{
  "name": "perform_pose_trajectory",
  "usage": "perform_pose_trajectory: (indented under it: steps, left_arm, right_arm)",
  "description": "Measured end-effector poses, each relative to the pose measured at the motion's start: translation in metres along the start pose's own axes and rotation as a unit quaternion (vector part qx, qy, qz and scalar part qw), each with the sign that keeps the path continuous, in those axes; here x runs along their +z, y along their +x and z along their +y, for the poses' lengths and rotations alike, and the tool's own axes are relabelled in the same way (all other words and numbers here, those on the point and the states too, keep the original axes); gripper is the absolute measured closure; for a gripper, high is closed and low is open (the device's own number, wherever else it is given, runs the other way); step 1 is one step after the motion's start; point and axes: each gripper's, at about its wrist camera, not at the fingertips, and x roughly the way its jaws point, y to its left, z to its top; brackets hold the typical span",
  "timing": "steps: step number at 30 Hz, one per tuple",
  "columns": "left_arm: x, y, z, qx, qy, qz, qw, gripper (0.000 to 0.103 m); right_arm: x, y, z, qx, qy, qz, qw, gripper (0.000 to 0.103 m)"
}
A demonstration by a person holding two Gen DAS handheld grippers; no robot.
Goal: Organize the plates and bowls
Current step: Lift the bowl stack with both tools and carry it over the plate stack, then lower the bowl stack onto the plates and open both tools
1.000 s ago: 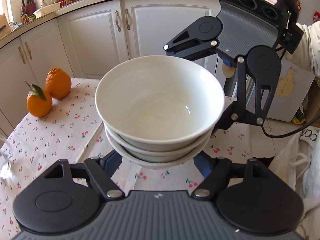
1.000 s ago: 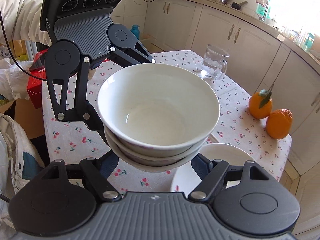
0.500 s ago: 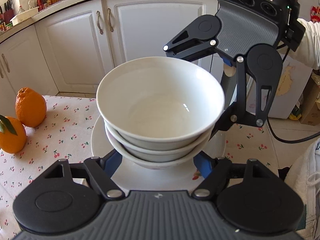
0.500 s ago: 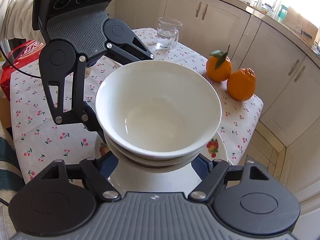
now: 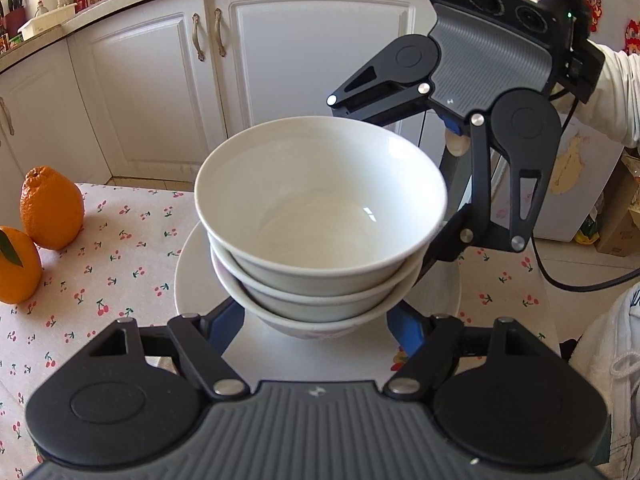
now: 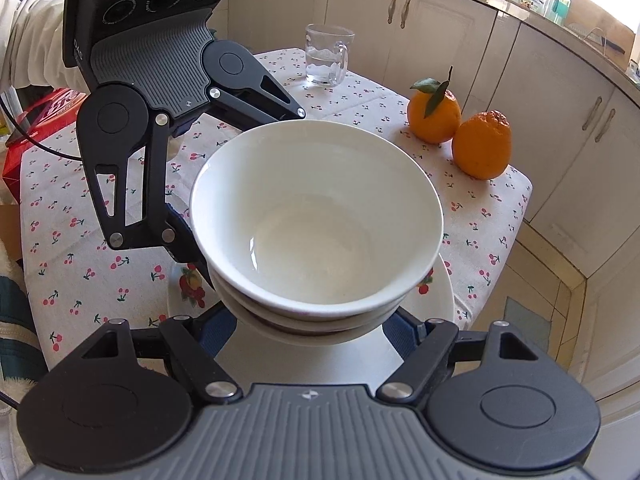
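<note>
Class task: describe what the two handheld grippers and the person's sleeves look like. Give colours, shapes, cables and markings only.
Both match: the right gripper and the left gripper each have a ribbed grey body, black linkage arms with round pivot covers and silver bolts, and blue finger pads. Each black head carries three round lenses; the right one has a pink-and-white sticker. A black cable trails from it. The sleeves are white.

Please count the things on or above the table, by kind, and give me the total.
Bowls, nested in one stack: 3
Plate under the stack: 1
Oranges: 2
Glass mug: 1
Total: 7
</note>
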Motion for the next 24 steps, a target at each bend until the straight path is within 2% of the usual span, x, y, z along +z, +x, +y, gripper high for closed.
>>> perform_pose_trajectory:
  steps: [9, 12, 16, 20, 23, 24]
  left_arm:
    - [-0.003, 0.001, 0.003, -0.002, -0.011, -0.005, 0.9999, 0.025]
    - [-0.005, -0.002, 0.001, 0.007, -0.007, -0.012, 0.9999, 0.024]
    - [-0.006, -0.010, -0.005, 0.025, -0.008, -0.021, 0.9994, 0.014]
    - [-0.012, -0.027, -0.015, 0.057, -0.012, -0.033, 0.9977, 0.009]
    - [-0.021, -0.045, -0.025, 0.089, -0.031, -0.052, 0.9942, 0.004]
    - [-0.023, -0.051, -0.029, 0.103, -0.042, -0.057, 0.9922, 0.003]
  right_arm:
    - [-0.001, 0.000, -0.001, 0.000, 0.005, -0.002, 1.000, 0.020]
    - [-0.002, 0.000, -0.003, 0.002, 0.016, -0.004, 1.000, 0.020]
    - [-0.003, 0.000, 0.000, -0.007, 0.014, -0.003, 1.000, 0.019]
    - [-0.004, -0.009, 0.005, -0.017, 0.024, -0.012, 1.000, 0.010]
    - [-0.005, -0.023, 0.014, -0.046, 0.037, -0.032, 0.998, 0.000]
    - [-0.005, -0.028, 0.018, -0.054, 0.043, -0.040, 0.997, 0.000]
